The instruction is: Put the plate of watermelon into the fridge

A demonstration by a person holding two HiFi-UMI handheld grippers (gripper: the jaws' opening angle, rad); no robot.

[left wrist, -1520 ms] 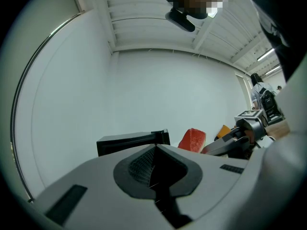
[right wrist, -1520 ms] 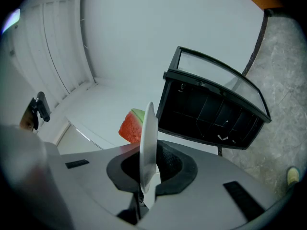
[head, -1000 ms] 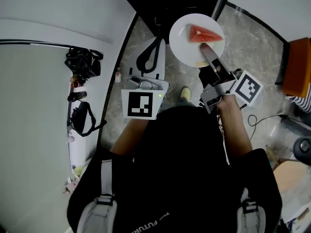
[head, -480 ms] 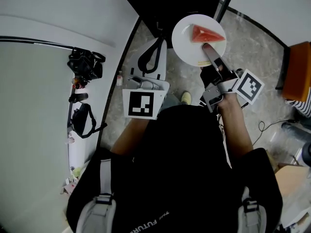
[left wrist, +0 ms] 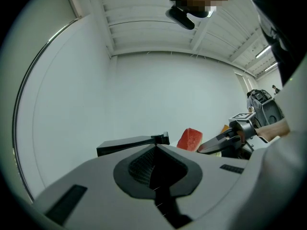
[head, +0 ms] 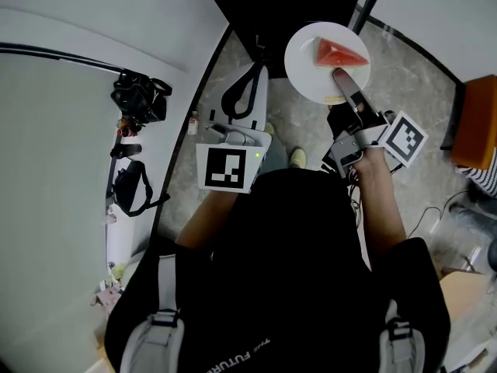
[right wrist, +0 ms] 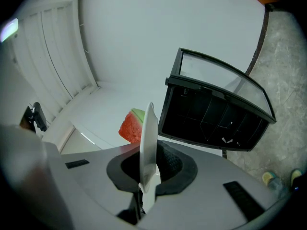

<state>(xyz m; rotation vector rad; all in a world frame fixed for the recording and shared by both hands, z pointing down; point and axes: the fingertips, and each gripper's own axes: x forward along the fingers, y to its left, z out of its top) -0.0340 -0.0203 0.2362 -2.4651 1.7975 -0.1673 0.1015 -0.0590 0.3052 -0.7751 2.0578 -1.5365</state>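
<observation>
Head view: R gripper [head: 339, 74] is clamped on the near rim of the white plate [head: 305, 70], top finger lying on the plate face just below the watermelon wedge [head: 339, 54]. Plate is held roughly level above the grey marble floor [head: 299, 119], far edge right at the dark opening [head: 279, 6] at frame top. Wedge sits on the far half of the plate, rind side not clear from here. R marker cube [head: 405, 140] is behind the grip, forearm running back to the body.

Right gripper view: plate [right wrist: 147, 138] is edge-on between the jaws, pads pressing on it, so firm grip. Wedge [right wrist: 130, 126] shows just left of the plate edge, red flesh w/ green rind at top. Black box w/ glass panel [right wrist: 211, 114] is ahead on the right, inner compartments visible, standing on the marble floor.

L gripper [head: 252, 67] is held beside the plate, to its left, not touching it; L marker cube [head: 227, 168] faces up. Left gripper view: finger tips [left wrist: 163, 139] meet, nothing between them, so closed and empty. Wedge [left wrist: 190, 139] and R gripper [left wrist: 220, 143] are off to its right, plain white wall beyond.

Misc: black camera gear [head: 138, 99] w/ straps on the white surface [head: 62, 193] at left, shoe [head: 297, 156] on the floor between the grippers.
</observation>
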